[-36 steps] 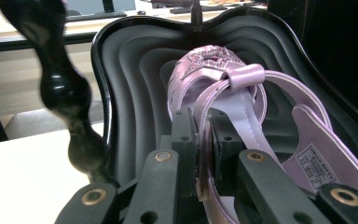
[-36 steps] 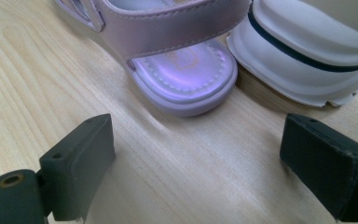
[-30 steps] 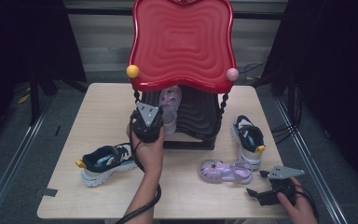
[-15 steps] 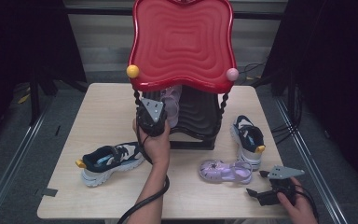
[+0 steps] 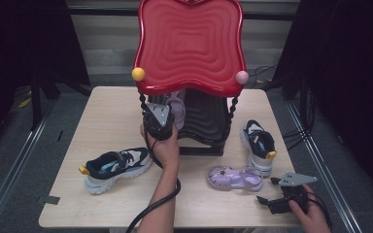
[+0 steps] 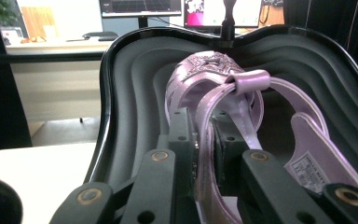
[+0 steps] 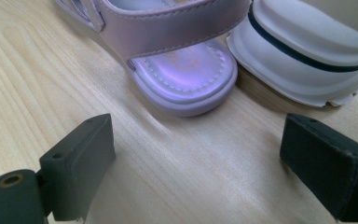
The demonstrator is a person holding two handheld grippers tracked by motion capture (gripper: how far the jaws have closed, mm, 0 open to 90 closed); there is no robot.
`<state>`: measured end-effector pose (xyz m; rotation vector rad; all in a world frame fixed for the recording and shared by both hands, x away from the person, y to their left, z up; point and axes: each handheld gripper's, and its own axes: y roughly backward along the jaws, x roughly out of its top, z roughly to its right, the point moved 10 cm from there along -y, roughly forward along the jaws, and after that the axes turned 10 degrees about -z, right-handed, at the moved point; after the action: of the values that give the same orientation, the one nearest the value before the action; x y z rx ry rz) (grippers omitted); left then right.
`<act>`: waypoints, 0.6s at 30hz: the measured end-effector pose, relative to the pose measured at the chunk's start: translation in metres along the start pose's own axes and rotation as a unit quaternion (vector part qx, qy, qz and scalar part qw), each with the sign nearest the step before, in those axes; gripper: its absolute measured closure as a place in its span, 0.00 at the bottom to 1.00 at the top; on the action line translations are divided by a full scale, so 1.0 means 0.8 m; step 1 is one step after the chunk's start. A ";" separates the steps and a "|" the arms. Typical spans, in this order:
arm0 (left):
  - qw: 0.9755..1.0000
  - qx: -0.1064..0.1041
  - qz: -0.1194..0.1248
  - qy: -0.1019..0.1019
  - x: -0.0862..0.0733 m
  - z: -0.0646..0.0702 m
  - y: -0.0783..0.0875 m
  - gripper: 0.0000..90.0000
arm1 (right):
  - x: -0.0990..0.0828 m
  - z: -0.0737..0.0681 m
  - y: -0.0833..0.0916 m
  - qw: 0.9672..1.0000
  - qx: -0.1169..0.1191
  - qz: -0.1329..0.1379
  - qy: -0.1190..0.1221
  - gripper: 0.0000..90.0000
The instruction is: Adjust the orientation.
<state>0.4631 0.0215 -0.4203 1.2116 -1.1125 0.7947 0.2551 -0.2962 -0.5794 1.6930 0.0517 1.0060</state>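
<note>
Holding one lilac sandal [image 6: 223, 93] by its side strap, the left gripper [image 5: 159, 127] reaches onto the black lower shelf [image 5: 209, 116] of the red-topped rack [image 5: 189, 43].
Two lilac sandals are counted: the clamped one at the shelf, its jaws pinched shut on the strap, and a second sandal [image 5: 235, 178] lying on the table [image 5: 107, 111]. Two navy-and-white sneakers rest on the table too, the left sneaker [image 5: 114, 167] and the right sneaker [image 5: 258, 144]. The right gripper [image 5: 272, 204] rests near the table's edge, jaws spread wide with nothing between them, just short of the second sandal's heel.
</note>
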 end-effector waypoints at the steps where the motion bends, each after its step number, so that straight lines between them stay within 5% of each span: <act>1: 1.000 -0.001 -0.003 -0.002 -0.001 0.000 0.000 0.89 | 0.000 0.000 0.000 1.000 0.000 0.000 0.000 0.10; 11: 1.000 -0.010 -0.021 -0.006 -0.010 0.007 0.002 0.80 | 0.000 0.000 0.000 1.000 0.000 0.000 0.000 0.10; 18: 0.999 -0.016 -0.029 -0.036 -0.004 0.008 0.018 0.68 | 0.000 0.000 0.000 1.000 0.000 0.000 0.000 0.10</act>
<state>0.4476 0.0181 -0.4189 1.2488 -1.1387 0.6906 0.2551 -0.2962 -0.5794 1.6927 0.0521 1.0065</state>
